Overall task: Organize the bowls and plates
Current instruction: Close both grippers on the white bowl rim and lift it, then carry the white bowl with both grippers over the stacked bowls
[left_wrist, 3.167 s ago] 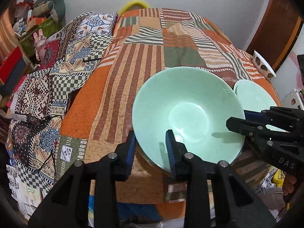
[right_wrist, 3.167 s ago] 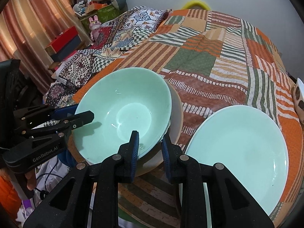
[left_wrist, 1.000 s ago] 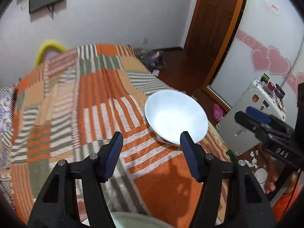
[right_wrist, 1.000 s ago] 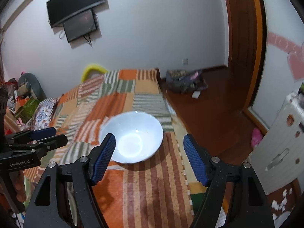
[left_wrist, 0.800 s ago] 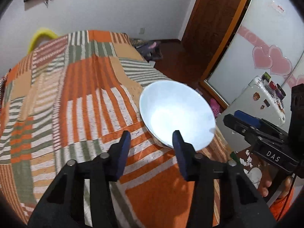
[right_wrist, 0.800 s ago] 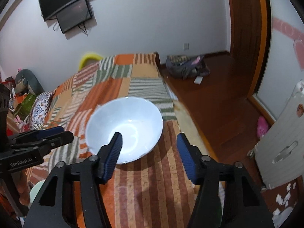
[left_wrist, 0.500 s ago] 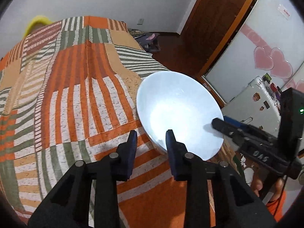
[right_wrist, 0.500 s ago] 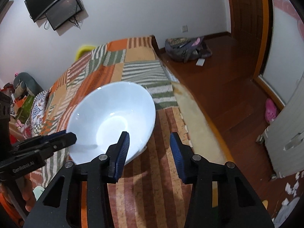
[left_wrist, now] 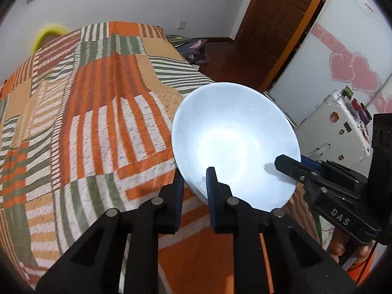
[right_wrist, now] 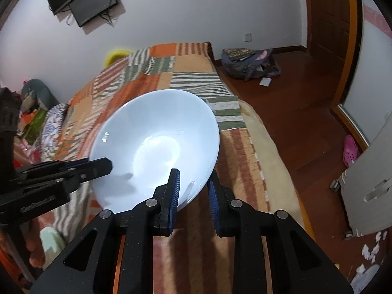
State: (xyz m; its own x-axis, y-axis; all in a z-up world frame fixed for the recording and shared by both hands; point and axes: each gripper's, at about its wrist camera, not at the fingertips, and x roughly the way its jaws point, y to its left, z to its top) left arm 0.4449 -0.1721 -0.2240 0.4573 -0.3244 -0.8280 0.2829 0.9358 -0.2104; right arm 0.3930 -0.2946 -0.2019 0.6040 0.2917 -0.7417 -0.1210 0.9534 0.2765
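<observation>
A white bowl [left_wrist: 235, 142] sits near the edge of a bed with a striped patchwork quilt [left_wrist: 85, 122]. My left gripper [left_wrist: 196, 183] has its jaws closing on the bowl's near left rim, one blue pad inside the bowl and one outside, both against the wall. In the right wrist view the bowl [right_wrist: 156, 147] fills the middle. My right gripper [right_wrist: 193, 186] is closing the same way on the near right rim. Each view shows the other gripper at the bowl's opposite side: the right gripper [left_wrist: 291, 163] and the left gripper [right_wrist: 98, 165].
The bed's edge drops to a wooden floor [right_wrist: 294, 103] just right of the bowl. A backpack [right_wrist: 250, 66] and a pink shoe [right_wrist: 350, 149] lie on the floor. A white case [left_wrist: 338, 127] stands beside the bed. A pale green plate [right_wrist: 50, 240] shows at the lower left.
Both grippers left the green bowl and plate, came down over the white bowl, and their jaws narrowed from wide apart onto its rim.
</observation>
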